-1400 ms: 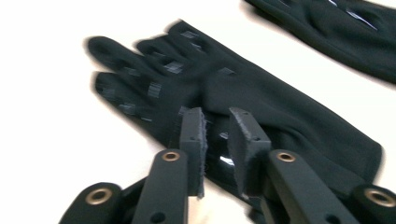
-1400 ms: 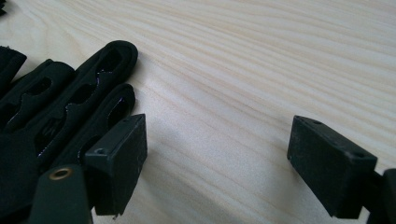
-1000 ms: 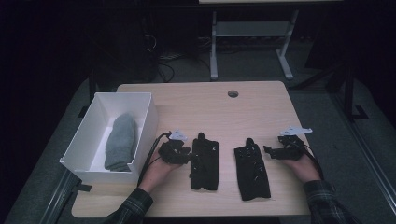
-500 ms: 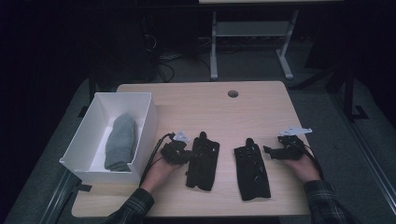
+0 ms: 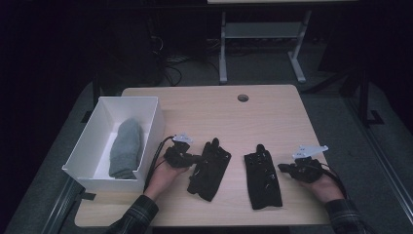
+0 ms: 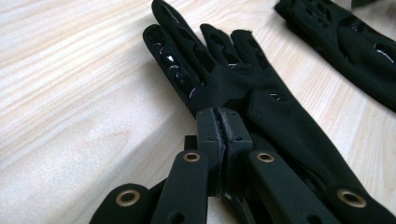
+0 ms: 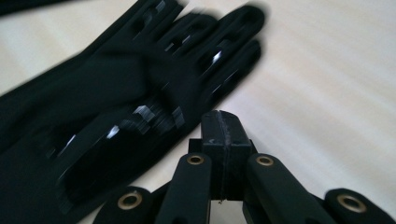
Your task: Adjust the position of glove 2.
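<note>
Nearest the person's edge of the wooden table (image 5: 272,117), two black gloves lie flat, and I'll place everything else from the left glove (image 5: 210,168). It is thin, limp cloth with glossy grip patches along its fingers, which point away from the person. It looks very light and floppy, so it would sag from wherever it is pinched. The cuff or the edge by the thumb seems the best hold, since the slick patches may slide between the pads.

The left gripper (image 6: 223,125) has just been closing, and its jaws are now clenched on a fold at the glove's near side edge.

Just right of it, with bare wood between them, lies the right glove (image 5: 263,175), of the same make. The right gripper (image 7: 223,128) sits beyond that glove's right edge. Its jaws have also just been closing and are now pressed together on nothing, beside the cloth.

Farther off to the left stands a white box (image 5: 87,151), stiff and straight-walled, with a soft grey knitted piece (image 5: 125,148) lying inside it.
</note>
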A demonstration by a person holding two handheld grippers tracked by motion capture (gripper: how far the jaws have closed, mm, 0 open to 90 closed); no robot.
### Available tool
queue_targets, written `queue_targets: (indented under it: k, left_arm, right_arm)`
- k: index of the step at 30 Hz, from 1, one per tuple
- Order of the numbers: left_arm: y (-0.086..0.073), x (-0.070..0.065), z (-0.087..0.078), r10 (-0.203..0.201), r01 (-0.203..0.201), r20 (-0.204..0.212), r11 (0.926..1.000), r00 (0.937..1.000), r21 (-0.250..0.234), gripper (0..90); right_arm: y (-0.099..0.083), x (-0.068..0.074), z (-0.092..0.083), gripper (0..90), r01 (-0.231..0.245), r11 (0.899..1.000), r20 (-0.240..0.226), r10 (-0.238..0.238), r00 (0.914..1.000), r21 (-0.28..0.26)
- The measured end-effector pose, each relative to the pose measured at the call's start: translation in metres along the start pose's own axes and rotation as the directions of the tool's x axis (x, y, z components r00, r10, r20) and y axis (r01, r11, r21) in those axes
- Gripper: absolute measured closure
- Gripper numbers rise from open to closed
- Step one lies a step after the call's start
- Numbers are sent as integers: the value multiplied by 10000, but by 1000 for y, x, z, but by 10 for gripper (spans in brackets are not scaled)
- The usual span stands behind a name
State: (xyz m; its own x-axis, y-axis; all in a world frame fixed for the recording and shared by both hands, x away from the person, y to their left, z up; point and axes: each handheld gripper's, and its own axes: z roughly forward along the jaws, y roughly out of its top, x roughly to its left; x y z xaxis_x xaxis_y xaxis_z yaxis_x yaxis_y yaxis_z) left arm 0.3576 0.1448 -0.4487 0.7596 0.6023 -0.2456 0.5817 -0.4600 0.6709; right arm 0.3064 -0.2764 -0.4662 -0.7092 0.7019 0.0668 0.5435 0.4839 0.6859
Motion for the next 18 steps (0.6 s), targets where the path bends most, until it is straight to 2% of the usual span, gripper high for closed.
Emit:
queue_targets:
  k: [2, 4, 6, 7, 11, 12, 18]
  left_arm:
    - [1, 0, -2, -78, 79, 113, 9999, 9999, -74, 881]
    - [2, 0, -4, -128, 132, 228, 9998, 9997, -176, 881]
    - [3, 0, -4, -141, 148, 275, 9996, 9995, -236, 881]
    - [4, -2, -5, -175, 185, 351, 9995, 9992, -275, 881]
    - [6, -5, -4, -120, 132, 414, 9995, 9991, -301, 881]
    - [7, -6, -4, -159, 177, 505, 9992, 9986, -347, 882]
    - [7, -7, -4, -176, 202, 653, 9990, 9977, -387, 881]
  right_arm:
    - [-4, 4, -1, 900, 63, 9997, -171, -59, 9998, 227]
    - [-7, 6, -2, 900, 24, 9998, -531, -13, 9986, 205]
    - [-7, 7, -2, 900, 72, 9998, -638, -60, 9979, 188]
    - [-7, 11, -1, 900, 139, 9997, -846, -121, 9963, 202]
    - [-4, 17, 1, 900, 375, 9991, -1076, -354, 9936, 176]
    - [-2, 22, 1, 900, 433, 9989, -1254, -410, 9913, 157]
    - [5, 31, 8, 900, 676, 9976, -1613, -641, 9848, 167]
